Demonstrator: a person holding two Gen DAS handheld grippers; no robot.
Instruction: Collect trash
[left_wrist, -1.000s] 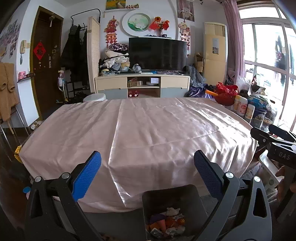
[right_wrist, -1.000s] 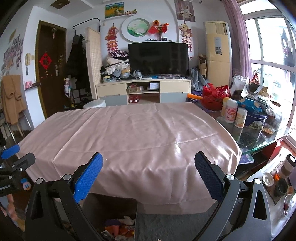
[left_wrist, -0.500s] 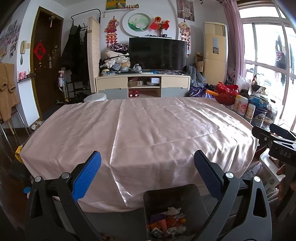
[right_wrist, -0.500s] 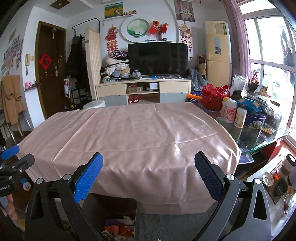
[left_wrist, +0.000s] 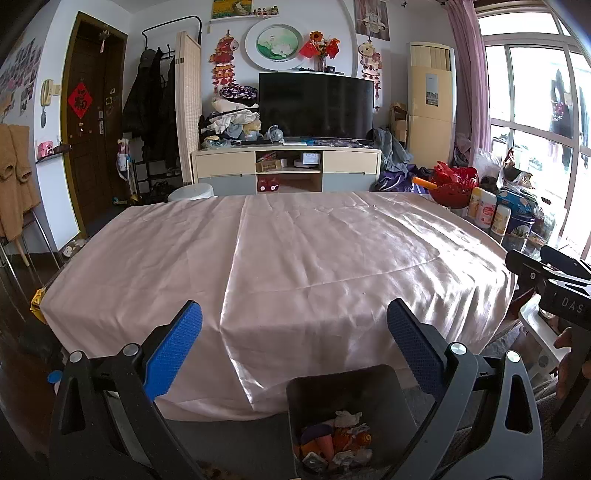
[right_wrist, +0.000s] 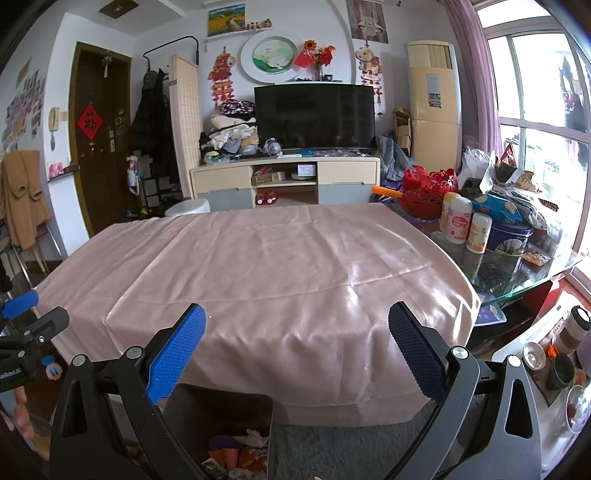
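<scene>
A dark grey bin (left_wrist: 347, 398) stands on the floor at the near edge of the table, holding crumpled white, orange and purple trash (left_wrist: 338, 439). The same bin (right_wrist: 221, 413) and its trash (right_wrist: 240, 452) show low in the right wrist view. My left gripper (left_wrist: 294, 345) is open above the bin and holds nothing. My right gripper (right_wrist: 296, 345) is open too, a little to the right of the bin, nothing between its blue pads (right_wrist: 177, 354). The pink tablecloth (left_wrist: 280, 266) bears no trash that I can see.
Bottles and tins (right_wrist: 469, 229) and a red basket (right_wrist: 424, 192) crowd the glass end of the table at the right. A TV cabinet (left_wrist: 286, 170) stands behind. Cups and jars (right_wrist: 561, 365) sit on a low tray at the right. A white stool (left_wrist: 192, 192) stands beyond the table.
</scene>
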